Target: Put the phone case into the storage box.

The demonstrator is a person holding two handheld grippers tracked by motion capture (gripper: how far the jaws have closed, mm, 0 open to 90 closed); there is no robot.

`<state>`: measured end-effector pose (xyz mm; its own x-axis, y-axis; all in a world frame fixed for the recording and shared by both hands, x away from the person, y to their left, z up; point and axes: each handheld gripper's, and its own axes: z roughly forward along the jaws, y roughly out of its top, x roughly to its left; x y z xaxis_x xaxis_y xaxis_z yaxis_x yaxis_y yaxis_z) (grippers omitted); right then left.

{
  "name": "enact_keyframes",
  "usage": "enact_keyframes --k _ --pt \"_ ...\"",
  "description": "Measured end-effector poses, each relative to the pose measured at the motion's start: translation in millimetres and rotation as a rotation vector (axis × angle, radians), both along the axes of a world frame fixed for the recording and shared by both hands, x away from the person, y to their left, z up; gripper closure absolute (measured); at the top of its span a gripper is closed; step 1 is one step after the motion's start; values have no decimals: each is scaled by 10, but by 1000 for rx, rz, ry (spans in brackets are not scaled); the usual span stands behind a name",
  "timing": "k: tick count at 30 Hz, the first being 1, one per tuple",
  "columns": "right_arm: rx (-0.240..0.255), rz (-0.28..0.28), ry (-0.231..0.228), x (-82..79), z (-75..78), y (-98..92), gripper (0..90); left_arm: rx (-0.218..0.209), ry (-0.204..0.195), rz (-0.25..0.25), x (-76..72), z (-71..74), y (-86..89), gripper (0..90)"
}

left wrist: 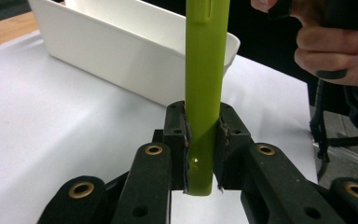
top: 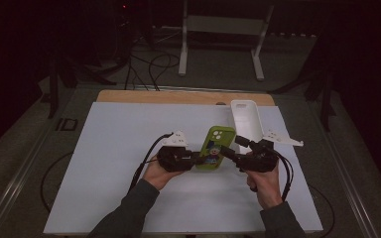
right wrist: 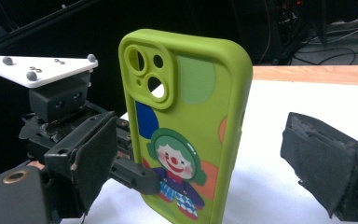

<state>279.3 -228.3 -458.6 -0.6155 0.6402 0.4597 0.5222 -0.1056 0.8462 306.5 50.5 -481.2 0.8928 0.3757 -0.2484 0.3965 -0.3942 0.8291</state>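
The left gripper (left wrist: 200, 154) is clamped on the bottom edge of a lime-green soft phone case printed with a cartoon clown (top: 215, 148), its pads squeezing the case's thin sides, so the case's long axis runs straight out from those jaws and away from the person. The right gripper (top: 229, 152) sits just beside the case's right edge with its jaws spread wide; from its own camera the printed back stands between its two pads, touching neither. Beyond that gripper and just past the case's far end lies a long white plastic tray (top: 248, 121) on the white table sheet (top: 114, 163). Nothing stands between case and tray, so setting the case in looks unobstructed.
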Motion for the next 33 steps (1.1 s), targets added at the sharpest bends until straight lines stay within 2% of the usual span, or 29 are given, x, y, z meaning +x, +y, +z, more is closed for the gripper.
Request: enact_keyframes --k 5,12,18,22,29,33 --pt "-14 -12 -1 -3 5 11 101 6 -14 33 -17 9 4 779" --pt "-35 -36 -25 -11 26 39 103 44 -57 88 -70 25 -21 778" --pt "-64 -34 -66 -28 34 59 126 62 -80 107 -96 41 -35 778" --pt "-76 -37 -68 -28 34 71 126 81 -101 129 -128 49 -59 778" --pt "-96 -55 -64 -33 33 93 101 84 -110 164 -141 54 -74 778" --pt "-99 -65 -69 -37 38 104 95 102 -118 188 -152 43 -90 778"
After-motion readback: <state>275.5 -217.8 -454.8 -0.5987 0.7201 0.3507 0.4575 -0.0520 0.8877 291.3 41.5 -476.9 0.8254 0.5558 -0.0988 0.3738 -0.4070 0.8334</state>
